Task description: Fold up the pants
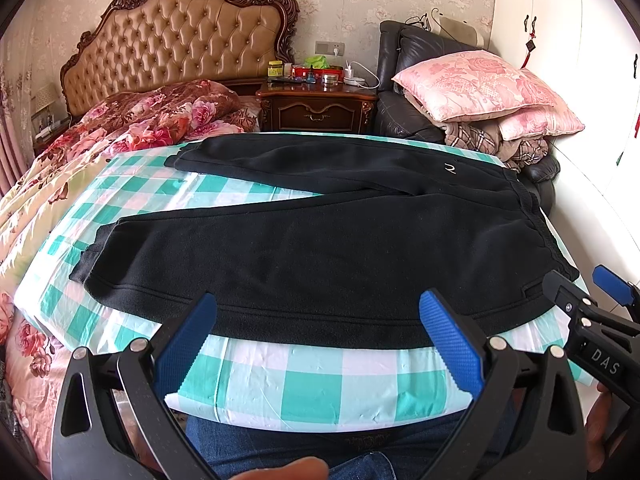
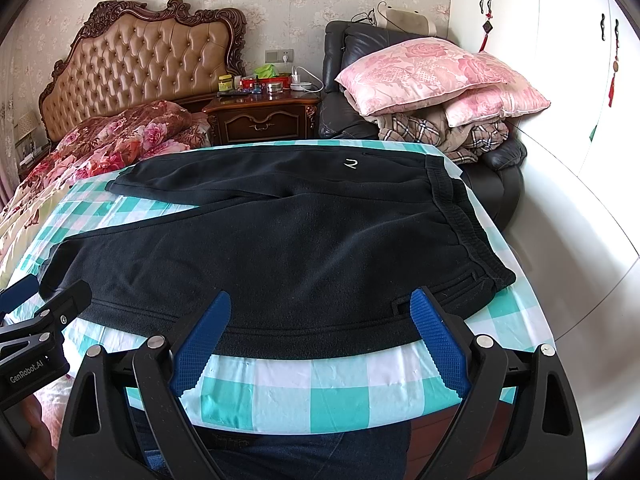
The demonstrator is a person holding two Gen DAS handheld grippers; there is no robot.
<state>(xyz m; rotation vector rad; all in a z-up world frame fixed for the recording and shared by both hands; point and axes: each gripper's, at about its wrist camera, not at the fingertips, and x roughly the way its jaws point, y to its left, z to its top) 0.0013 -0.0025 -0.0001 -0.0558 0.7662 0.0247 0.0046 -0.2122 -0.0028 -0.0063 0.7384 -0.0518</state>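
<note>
Black pants [image 1: 320,240] lie spread flat on a green-and-white checked cloth [image 1: 304,380], waistband [image 1: 532,216] to the right and both legs running left. A small white logo [image 2: 351,163] shows on the far leg. My left gripper [image 1: 320,300] hovers open over the near hem edge of the near leg, with nothing between its blue pads [image 1: 188,344]. My right gripper [image 2: 322,296] is open too, above the near edge close to the waistband [image 2: 460,216]. Each gripper appears at the other view's edge: the right gripper [image 1: 584,280], the left gripper [image 2: 44,292].
A bed with a floral quilt [image 1: 132,128] and tufted headboard [image 1: 180,40] lies left. Behind stand a cluttered wooden nightstand [image 1: 316,108] and a black armchair [image 1: 404,112] piled with pink pillows [image 1: 480,84]. White wardrobe doors [image 2: 560,80] stand right. The person's jeans [image 1: 280,448] press the near edge.
</note>
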